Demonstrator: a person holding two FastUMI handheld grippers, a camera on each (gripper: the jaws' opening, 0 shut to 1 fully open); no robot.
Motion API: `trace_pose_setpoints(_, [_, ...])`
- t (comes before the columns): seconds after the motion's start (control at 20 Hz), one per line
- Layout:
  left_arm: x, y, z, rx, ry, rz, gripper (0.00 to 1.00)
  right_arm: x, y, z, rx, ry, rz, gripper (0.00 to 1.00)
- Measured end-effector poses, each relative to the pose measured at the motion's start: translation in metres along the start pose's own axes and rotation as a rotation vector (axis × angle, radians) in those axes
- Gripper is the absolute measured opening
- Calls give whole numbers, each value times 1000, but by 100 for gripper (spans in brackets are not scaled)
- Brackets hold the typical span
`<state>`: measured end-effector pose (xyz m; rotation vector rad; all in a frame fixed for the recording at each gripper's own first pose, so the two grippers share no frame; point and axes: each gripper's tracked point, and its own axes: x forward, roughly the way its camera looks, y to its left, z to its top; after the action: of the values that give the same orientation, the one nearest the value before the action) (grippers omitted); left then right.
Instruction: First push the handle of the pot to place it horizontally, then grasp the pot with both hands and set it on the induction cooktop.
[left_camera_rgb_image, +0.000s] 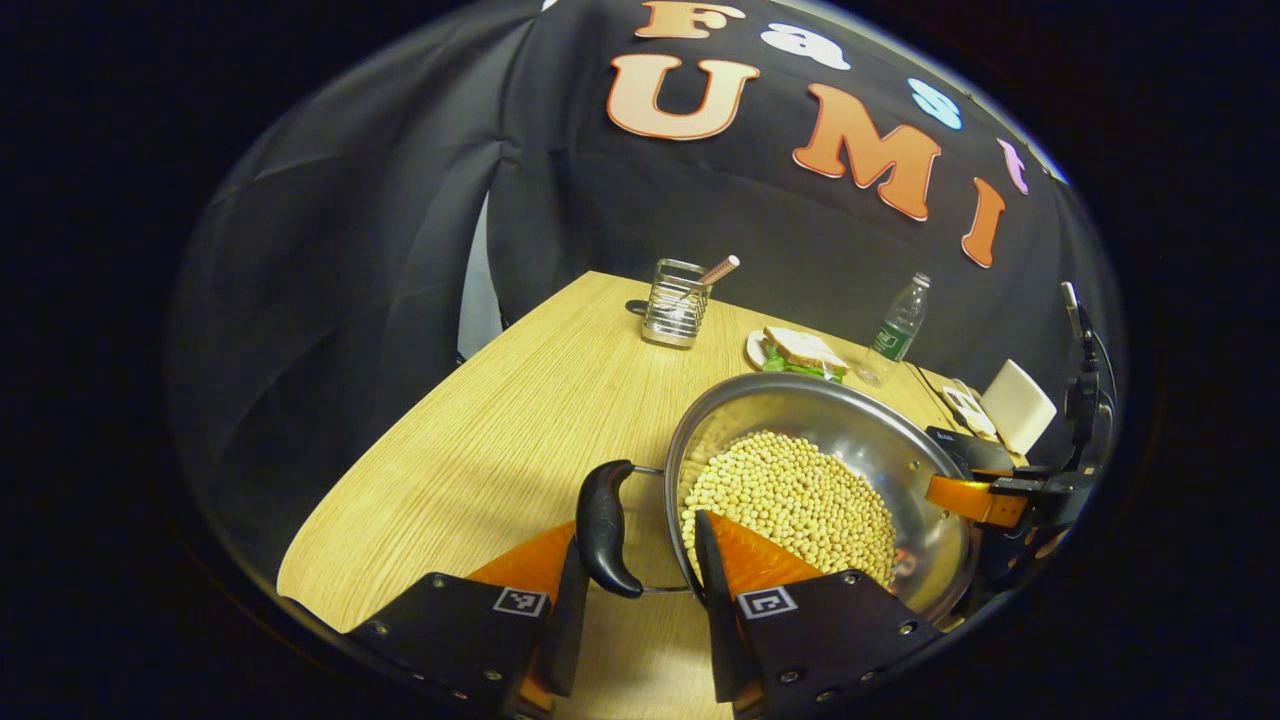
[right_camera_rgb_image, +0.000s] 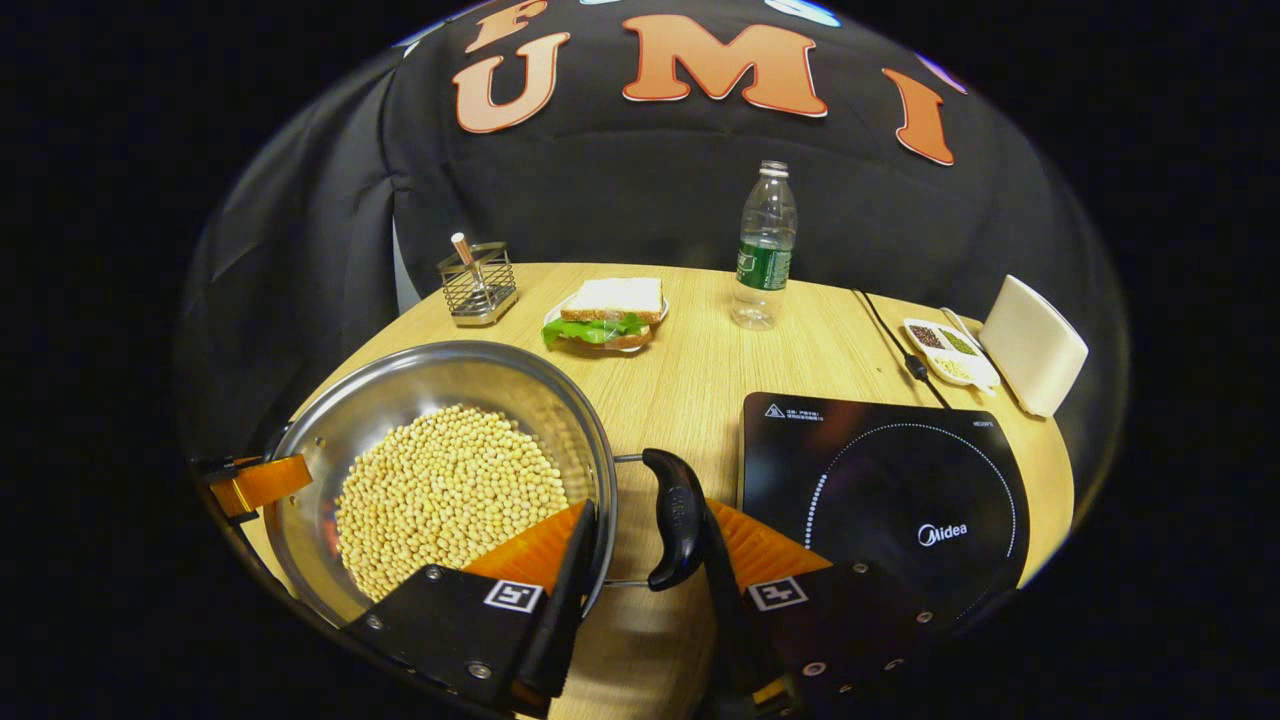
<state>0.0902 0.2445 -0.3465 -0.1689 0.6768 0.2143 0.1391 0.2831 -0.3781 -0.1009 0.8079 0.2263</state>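
A steel pot (left_camera_rgb_image: 860, 430) of soybeans (left_camera_rgb_image: 790, 500) stands on the wooden table (left_camera_rgb_image: 480, 430), with a black side handle (left_camera_rgb_image: 605, 530) on each side. My left gripper (left_camera_rgb_image: 640, 560) straddles one handle: one finger lies against its outer side, the other inside the rim. At the opposite handle (right_camera_rgb_image: 675, 515) my right gripper (right_camera_rgb_image: 645, 550) holds the pot (right_camera_rgb_image: 400, 390) the same way. Each view shows a finger of the other gripper (left_camera_rgb_image: 975, 498) (right_camera_rgb_image: 260, 482) at the far rim. The black induction cooktop (right_camera_rgb_image: 880, 480) lies just right of the pot.
Behind the pot are a wire utensil holder (right_camera_rgb_image: 478, 280), a sandwich on a plate (right_camera_rgb_image: 608, 312) and a water bottle (right_camera_rgb_image: 765, 250). A seasoning dish (right_camera_rgb_image: 945, 350), a white box (right_camera_rgb_image: 1035, 345) and the cooktop's cable (right_camera_rgb_image: 890, 340) sit at the back right.
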Motion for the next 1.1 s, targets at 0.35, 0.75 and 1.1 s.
trace_pose_setpoints(0.35, [-42, -26, 24, -18, -59, -15, 52, -11, -8, 22, 47, -115, 3, 55])
trace_pose_setpoints(0.75, [-77, -90, 45, 23, -115, -71, 52, -54, -44, 34, 99, -205, -37, 55])
trace_pose_setpoints(1.1, [-87, -153, 45, 43, -116, -126, 52, -85, -57, 32, 149, -239, -85, 55])
